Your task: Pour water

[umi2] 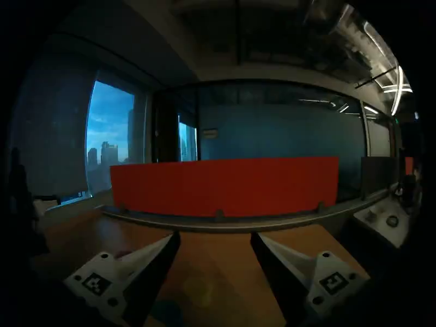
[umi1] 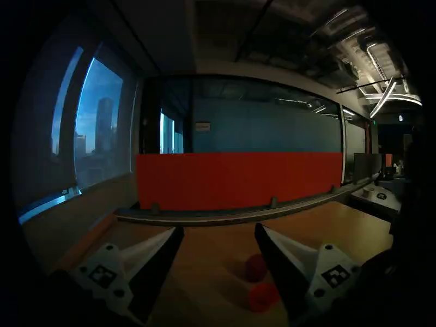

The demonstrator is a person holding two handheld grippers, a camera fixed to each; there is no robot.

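Dim office surroundings are seen, with a window [umi1: 98, 131] at the left through which a blue sky and tall buildings are visible. A red partition [umi1: 234, 180] is mounted along the far edge of a wooden counter [umi1: 338, 223], and a dark glass wall rises behind it. Curved light strips [umi1: 387, 95] are lit on the ceiling at the right, and a pale side desk [umi1: 381, 193] stands beyond the counter's right end.

In the left gripper view, the left gripper [umi1: 218, 256] is held above the counter with its jaws spread wide apart and nothing clamped. Two round red things lie on the counter in the gap between the jaws, well over toward the right-hand finger [umi1: 289, 267]. The farther red object [umi1: 255, 267] lies just beside that finger's inner edge. The nearer red object [umi1: 263, 296] lies close below it, also at the finger's edge; whether either touches the finger cannot be told. Whether these are cups cannot be told in the low light.

In the right gripper view, the right gripper [umi2: 215, 256] is likewise held over the counter, facing the partition, with its jaws parted and bare wood between them.
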